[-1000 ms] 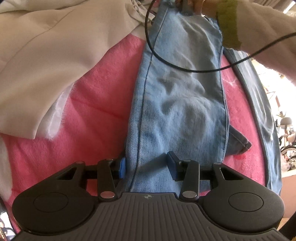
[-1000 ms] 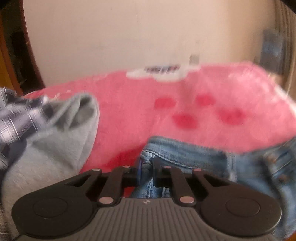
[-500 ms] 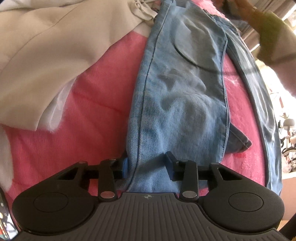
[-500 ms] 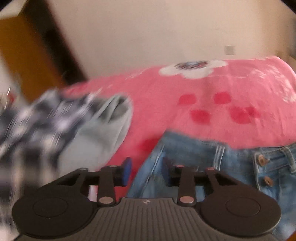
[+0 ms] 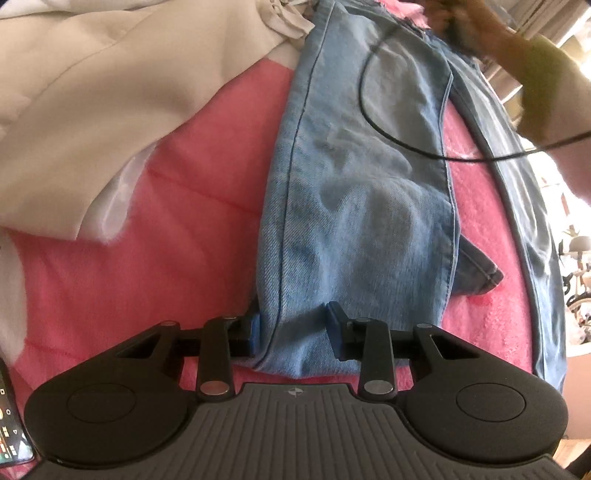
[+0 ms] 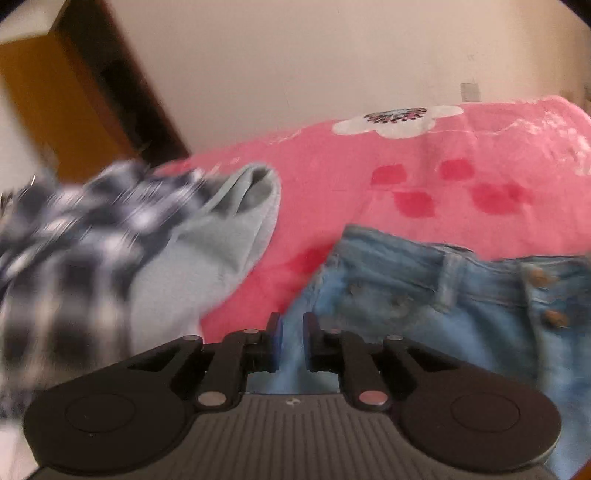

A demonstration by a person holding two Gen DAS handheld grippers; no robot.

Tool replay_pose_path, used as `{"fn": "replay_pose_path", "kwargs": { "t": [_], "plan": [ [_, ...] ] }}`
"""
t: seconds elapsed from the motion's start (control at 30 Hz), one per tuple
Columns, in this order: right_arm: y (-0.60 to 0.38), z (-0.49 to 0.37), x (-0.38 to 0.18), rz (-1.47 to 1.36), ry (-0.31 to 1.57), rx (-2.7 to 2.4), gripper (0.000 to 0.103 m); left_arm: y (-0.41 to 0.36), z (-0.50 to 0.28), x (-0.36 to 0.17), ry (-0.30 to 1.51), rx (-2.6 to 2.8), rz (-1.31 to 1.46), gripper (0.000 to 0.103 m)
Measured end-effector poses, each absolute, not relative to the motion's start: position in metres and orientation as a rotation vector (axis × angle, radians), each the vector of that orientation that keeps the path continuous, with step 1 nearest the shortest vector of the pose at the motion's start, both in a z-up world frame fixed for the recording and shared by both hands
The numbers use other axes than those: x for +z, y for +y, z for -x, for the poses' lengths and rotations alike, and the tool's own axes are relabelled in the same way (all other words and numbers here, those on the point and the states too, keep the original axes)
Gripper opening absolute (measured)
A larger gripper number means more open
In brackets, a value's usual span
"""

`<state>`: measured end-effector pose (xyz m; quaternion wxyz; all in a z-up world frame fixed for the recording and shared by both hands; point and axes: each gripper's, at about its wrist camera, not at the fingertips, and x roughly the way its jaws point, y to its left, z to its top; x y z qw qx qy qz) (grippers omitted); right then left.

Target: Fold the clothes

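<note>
Light-blue jeans (image 5: 362,206) lie lengthwise on a pink blanket (image 5: 192,206) covering the bed, one leg folded over the other, hem end nearest the left wrist camera. Left tool (image 5: 293,332): fingers set moderately apart, straddling the hem edge of the denim; the cloth sits between the blue pads (image 5: 334,325) but is not pinched. A cream jacket (image 5: 110,96) lies to the left of the jeans, its edge touching the denim near the far end. A black cable (image 5: 388,133) loops across the upper leg. A person's hand (image 5: 458,18) is at the waistband end.

Right tool (image 6: 291,341): fingers narrow, a fold of denim at the waistband corner of the jeans (image 6: 424,295) between them; whether the pads press the cloth, I cannot tell, owing to blur. Two metal buttons show on the fly. A grey garment (image 6: 207,258) and a dark checked shirt (image 6: 74,229) lie heaped left of the jeans, apart from them
</note>
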<state>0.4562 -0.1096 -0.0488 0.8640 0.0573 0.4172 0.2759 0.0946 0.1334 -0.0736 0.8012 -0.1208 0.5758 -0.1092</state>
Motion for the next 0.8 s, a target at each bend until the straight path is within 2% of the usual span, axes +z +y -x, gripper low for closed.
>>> {"fn": "replay_pose_path", "kwargs": {
  "t": [0.2,0.43,0.53,0.63,0.67,0.73,0.8],
  "plan": [
    [-0.055,-0.423,-0.078,0.153,0.951,0.682,0.013,0.128,-0.087,-0.072,1.221,-0.232,0.218,0.035],
    [-0.088,-0.390,-0.046,-0.005,0.771,0.668,0.013,0.128,-0.080,-0.072,1.208,-0.232,0.227,0.037],
    [-0.132,-0.405,-0.045,-0.054,0.794,0.476,0.013,0.127,-0.075,-0.074,1.199,-0.226,0.238,0.038],
    [-0.174,-0.436,-0.070,-0.142,0.935,0.223,0.010,0.124,-0.067,-0.074,1.189,-0.239,0.197,0.042],
    [-0.189,-0.442,-0.072,-0.209,0.955,0.176,0.011,0.126,-0.068,-0.074,1.185,-0.239,0.195,0.046],
    [-0.215,-0.428,-0.055,-0.382,0.891,0.236,0.012,0.129,-0.071,-0.073,1.177,-0.232,0.198,0.049],
    [-0.216,-0.411,-0.039,-0.344,0.844,0.306,0.012,0.130,-0.070,-0.071,1.170,-0.216,0.195,0.052]
  ]
}}
